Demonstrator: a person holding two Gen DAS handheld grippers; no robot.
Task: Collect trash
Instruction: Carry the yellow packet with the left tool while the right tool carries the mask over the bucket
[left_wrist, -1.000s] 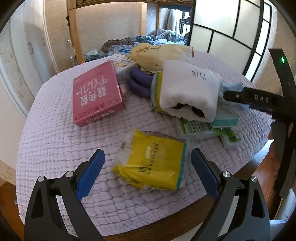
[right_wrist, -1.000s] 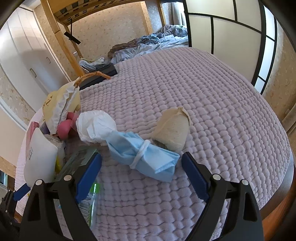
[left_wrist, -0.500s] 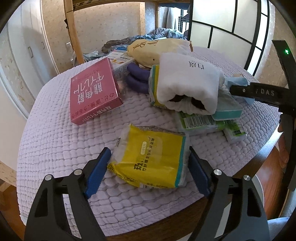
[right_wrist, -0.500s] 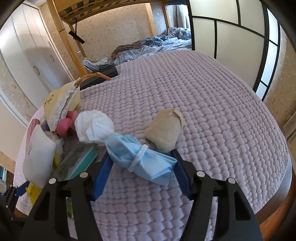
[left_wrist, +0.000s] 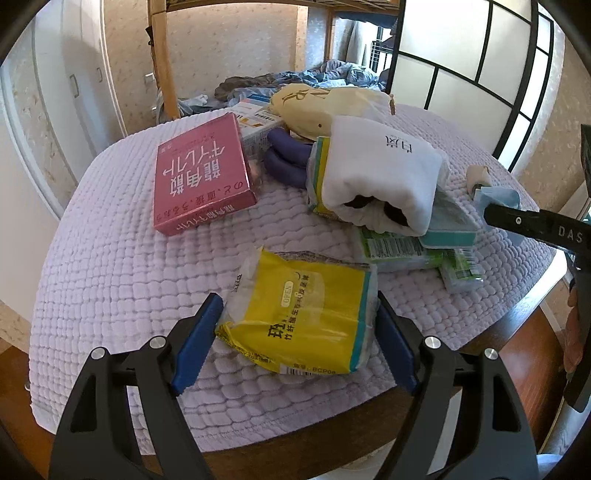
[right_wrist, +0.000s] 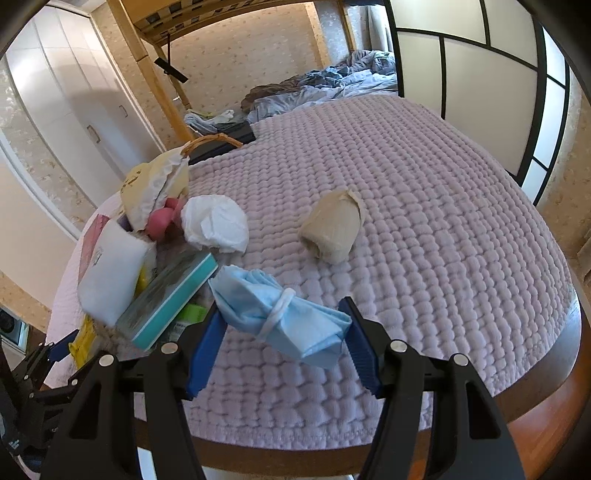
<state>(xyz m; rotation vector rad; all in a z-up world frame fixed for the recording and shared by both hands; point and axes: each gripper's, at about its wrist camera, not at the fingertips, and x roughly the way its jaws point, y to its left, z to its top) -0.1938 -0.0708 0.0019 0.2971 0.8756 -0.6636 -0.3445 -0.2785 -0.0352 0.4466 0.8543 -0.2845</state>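
Note:
A yellow tissue packet (left_wrist: 299, 314) lies on the lilac quilted table cover (left_wrist: 110, 266) near the front edge. My left gripper (left_wrist: 299, 332) has its blue pads touching both sides of the packet. A rolled light-blue face mask (right_wrist: 280, 317) tied with its white loop sits between the pads of my right gripper (right_wrist: 282, 343), which press on it and hold it slightly off the cover. A crumpled white tissue (right_wrist: 216, 223) and a beige paper wad (right_wrist: 332, 230) lie beyond the mask.
A pink box (left_wrist: 201, 173), a white pouch (left_wrist: 380, 177), a cream bag (left_wrist: 325, 103), purple rolls (left_wrist: 284, 162), a teal-edged box (right_wrist: 170, 299) and green packets (left_wrist: 402, 251) crowd the cover. The wooden table rim (right_wrist: 535, 398) runs close in front. A bunk bed post (left_wrist: 164, 59) stands behind.
Both grippers moved forward and closed in: the left onto the yellow packet, the right onto the blue mask, which has lifted a little.

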